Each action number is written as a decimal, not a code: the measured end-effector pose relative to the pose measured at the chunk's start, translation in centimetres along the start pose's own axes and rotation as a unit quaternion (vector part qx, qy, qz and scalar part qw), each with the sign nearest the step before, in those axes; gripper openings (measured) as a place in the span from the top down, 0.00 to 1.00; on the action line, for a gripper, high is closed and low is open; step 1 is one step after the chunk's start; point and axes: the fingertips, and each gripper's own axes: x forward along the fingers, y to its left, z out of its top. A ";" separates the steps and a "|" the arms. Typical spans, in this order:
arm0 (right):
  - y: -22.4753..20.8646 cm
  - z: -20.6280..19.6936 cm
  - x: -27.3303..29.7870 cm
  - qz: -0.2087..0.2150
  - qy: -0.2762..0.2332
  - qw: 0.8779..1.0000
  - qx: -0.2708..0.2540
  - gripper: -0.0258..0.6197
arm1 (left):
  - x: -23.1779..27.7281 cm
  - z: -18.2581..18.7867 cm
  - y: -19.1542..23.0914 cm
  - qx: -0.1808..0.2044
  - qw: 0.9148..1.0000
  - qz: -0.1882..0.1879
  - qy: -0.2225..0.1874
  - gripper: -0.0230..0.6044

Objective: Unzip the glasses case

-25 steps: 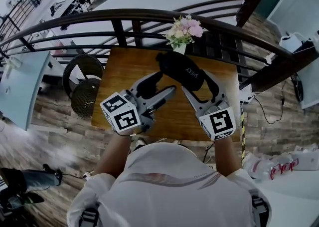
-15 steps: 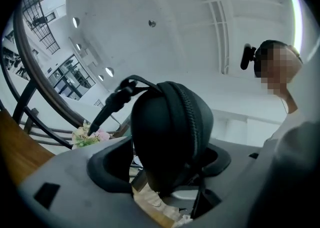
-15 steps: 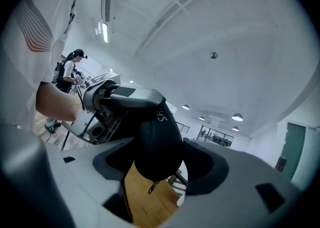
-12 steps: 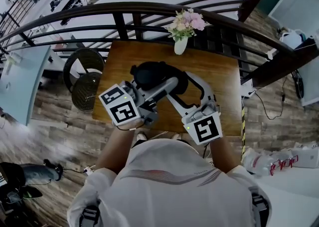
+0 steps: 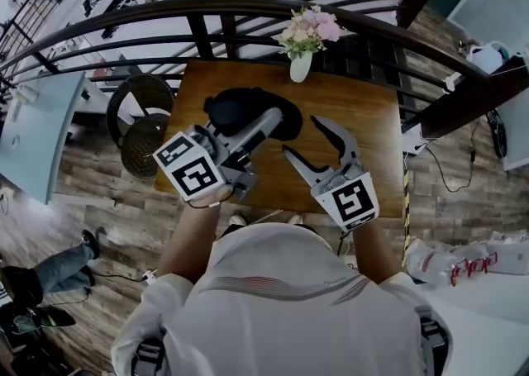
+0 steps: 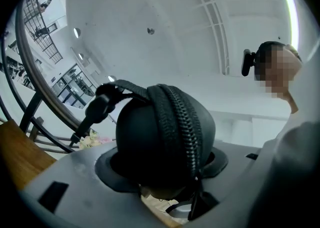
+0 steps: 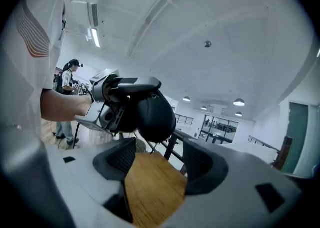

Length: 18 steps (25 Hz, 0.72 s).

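Left claw (image 5: 256,128) is closing snug around the glasses case (image 5: 231,106), holding it up off the table (image 5: 364,110) with the zipper (image 6: 182,122) exposed, likely so the right claw (image 5: 302,136), spread and empty nearby, can reach the pull.

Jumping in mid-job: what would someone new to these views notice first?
The black glasses case stands out, held over the wooden table between the closing jaws of the left gripper, with its zipper running up the ridge that faces that gripper's camera. To its right, the right gripper hangs open and empty over bare wood. A vase of pink flowers stands at the table's far edge.
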 end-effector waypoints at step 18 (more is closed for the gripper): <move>-0.7 -3.1 1.4 -0.009 0.047 0.998 0.034 0.88 | 0.6 -1.2 0.6 0.017 1.000 0.008 0.023 0.52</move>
